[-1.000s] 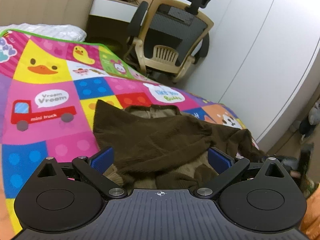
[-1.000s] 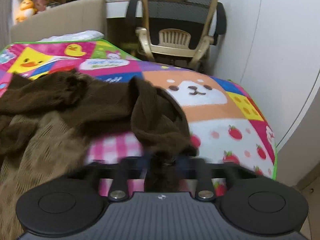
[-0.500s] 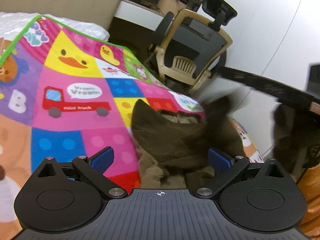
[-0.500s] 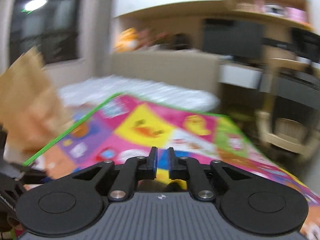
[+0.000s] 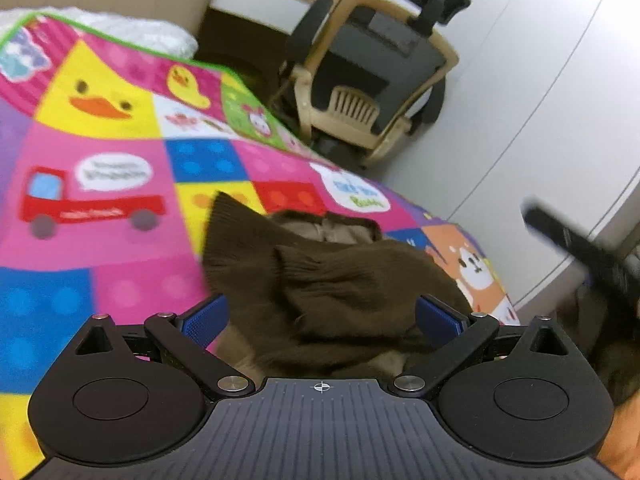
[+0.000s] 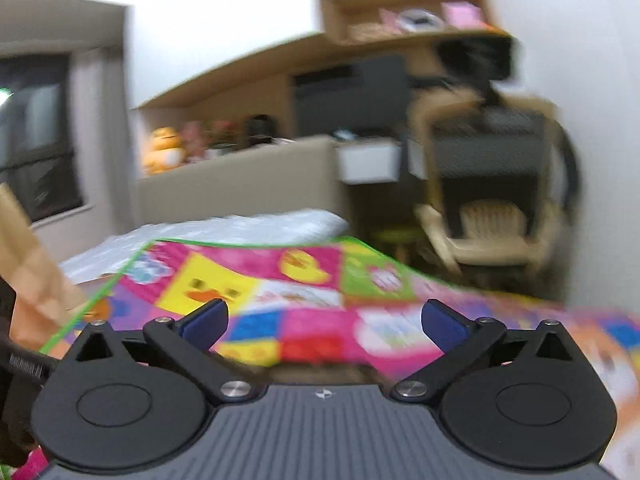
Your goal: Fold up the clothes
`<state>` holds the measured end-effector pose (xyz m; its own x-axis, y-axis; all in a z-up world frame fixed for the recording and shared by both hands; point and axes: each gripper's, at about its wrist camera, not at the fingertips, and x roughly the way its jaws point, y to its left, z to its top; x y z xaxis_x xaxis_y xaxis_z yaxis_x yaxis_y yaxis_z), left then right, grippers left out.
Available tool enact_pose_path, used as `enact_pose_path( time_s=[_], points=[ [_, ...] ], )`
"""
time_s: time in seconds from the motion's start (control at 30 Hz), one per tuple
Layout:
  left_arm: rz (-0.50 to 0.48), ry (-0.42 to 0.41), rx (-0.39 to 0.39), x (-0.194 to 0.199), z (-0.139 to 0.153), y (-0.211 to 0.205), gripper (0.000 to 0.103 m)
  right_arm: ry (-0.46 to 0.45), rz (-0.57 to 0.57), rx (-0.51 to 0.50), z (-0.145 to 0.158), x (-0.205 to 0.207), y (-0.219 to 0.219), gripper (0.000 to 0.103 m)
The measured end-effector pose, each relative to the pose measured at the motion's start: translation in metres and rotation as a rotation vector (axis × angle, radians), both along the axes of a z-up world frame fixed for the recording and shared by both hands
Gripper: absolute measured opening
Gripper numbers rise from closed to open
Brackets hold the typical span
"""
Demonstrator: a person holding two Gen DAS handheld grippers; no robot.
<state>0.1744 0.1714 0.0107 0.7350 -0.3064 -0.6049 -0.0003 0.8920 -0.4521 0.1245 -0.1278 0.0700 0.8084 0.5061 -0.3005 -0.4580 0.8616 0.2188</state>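
The left gripper stands wide open, its two blue pads spread to either side of a dark brown knit garment without closing on it. The right gripper is likewise wide open and holds nothing; only blurred mat shows between its fingers.

One garment is visible. It lies in a crumpled heap on the play mat, directly ahead of the left gripper. Its outer face is a dark brown ribbed knit; a lighter tan fabric shows at the far opening and again at the near edge below the heap. One corner of the knit points toward the truck panel of the mat.

The mat is a patchwork of bright squares with duck, truck and dog pictures and a green border. Beyond its far edge stands one office chair with a tan frame and a dark mesh back.

In the right wrist view a shelf holds several small items, too blurred to identify or count.
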Motion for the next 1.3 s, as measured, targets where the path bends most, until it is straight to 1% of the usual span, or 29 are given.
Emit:
enact_pose_path(
  time_s=[0.1,0.17,0.2,0.23,0.27,0.3,0.33,0.4,0.5,0.53,0.57,0.6,0.63,0.7,0.73,0.77,0.83,0.9,0.97,1.07,1.13,1.17,1.2,1.27,1.3],
  points=[
    [0.0,0.05,0.024,0.024,-0.018,-0.014,0.096,0.095,-0.083,0.067,-0.032,-0.003,-0.036,0.103],
    [0.002,0.083,0.043,0.04,-0.031,-0.023,0.088,0.157,-0.12,0.112,-0.053,-0.005,-0.057,0.103],
    [0.002,0.1,0.052,0.047,-0.037,-0.028,0.071,0.186,-0.12,0.134,-0.062,-0.004,-0.06,0.103],
    [0.005,0.102,0.066,0.051,-0.04,-0.031,0.056,0.202,-0.118,0.14,-0.068,-0.004,-0.06,0.103],
    [0.009,0.098,0.084,0.053,-0.04,-0.035,0.047,0.212,-0.116,0.138,-0.073,-0.004,-0.06,0.103],
    [0.014,0.076,0.104,0.052,-0.036,-0.035,0.026,0.223,-0.115,0.137,-0.077,-0.003,-0.059,0.103],
    [0.018,0.047,0.126,0.049,-0.029,-0.034,0.02,0.218,-0.116,0.13,-0.079,-0.004,-0.058,0.103],
    [0.028,-0.013,0.171,0.043,-0.015,-0.033,0.017,0.195,-0.117,0.121,-0.076,-0.006,-0.056,0.103],
    [0.042,-0.102,0.237,0.035,0.005,-0.03,0.017,0.159,-0.108,0.1,-0.065,-0.005,-0.051,0.103],
    [0.042,-0.093,0.281,0.035,0.003,-0.028,0.017,0.15,-0.098,0.088,-0.061,-0.003,-0.048,0.103],
    [0.037,-0.055,0.331,0.037,-0.007,-0.027,0.018,0.149,-0.083,0.075,-0.057,0.0,-0.044,0.103],
    [0.029,-0.01,0.373,0.038,-0.018,-0.025,0.022,0.151,-0.067,0.062,-0.053,0.005,-0.039,0.103],
    [0.02,0.035,0.411,0.039,-0.029,-0.024,0.03,0.153,-0.05,0.049,-0.049,0.009,-0.035,0.103],
    [0.007,0.059,0.431,0.038,-0.037,-0.019,0.04,0.187,-0.03,0.009,-0.046,0.023,-0.024,0.103],
    [0.01,0.055,0.426,0.036,-0.034,-0.015,0.048,0.206,-0.02,-0.011,-0.045,0.031,-0.018,0.103],
    [0.017,0.045,0.418,0.034,-0.028,-0.011,0.054,0.221,-0.015,-0.034,-0.045,0.039,-0.013,0.103],
    [0.036,0.027,0.392,0.034,-0.015,-0.001,0.073,0.266,-0.007,-0.115,-0.053,0.057,-0.002,0.103],
    [0.055,0.024,0.356,0.038,-0.003,0.011,0.083,0.326,-0.018,-0.216,-0.068,0.072,0.009,0.103],
    [0.066,0.057,0.275,0.047,-0.002,0.029,0.085,0.378,-0.02,-0.3,-0.082,0.084,0.017,0.103],
    [0.073,0.12,0.103,0.061,-0.016,0.055,0.087,0.382,-0.012,-0.244,-0.075,0.089,0.009,0.101],
    [0.07,0.134,0.028,0.07,-0.028,0.064,0.087,0.359,-0.039,-0.165,-0.062,0.094,-0.004,0.097],
    [0.067,0.138,0.01,0.075,-0.034,0.065,0.086,0.36,-0.051,-0.142,-0.059,0.099,-0.008,0.096],
    [0.059,0.142,0.001,0.08,-0.039,0.064,0.085,0.364,-0.06,-0.123,-0.057,0.104,-0.012,0.092],
    [0.041,0.15,-0.016,0.089,-0.048,0.061,0.084,0.409,-0.054,-0.11,-0.062,0.118,-0.014,0.088],
    [0.034,0.143,-0.01,0.093,-0.05,0.058,0.084,0.438,-0.048,-0.111,-0.065,0.125,-0.013,0.084]
  ],
)
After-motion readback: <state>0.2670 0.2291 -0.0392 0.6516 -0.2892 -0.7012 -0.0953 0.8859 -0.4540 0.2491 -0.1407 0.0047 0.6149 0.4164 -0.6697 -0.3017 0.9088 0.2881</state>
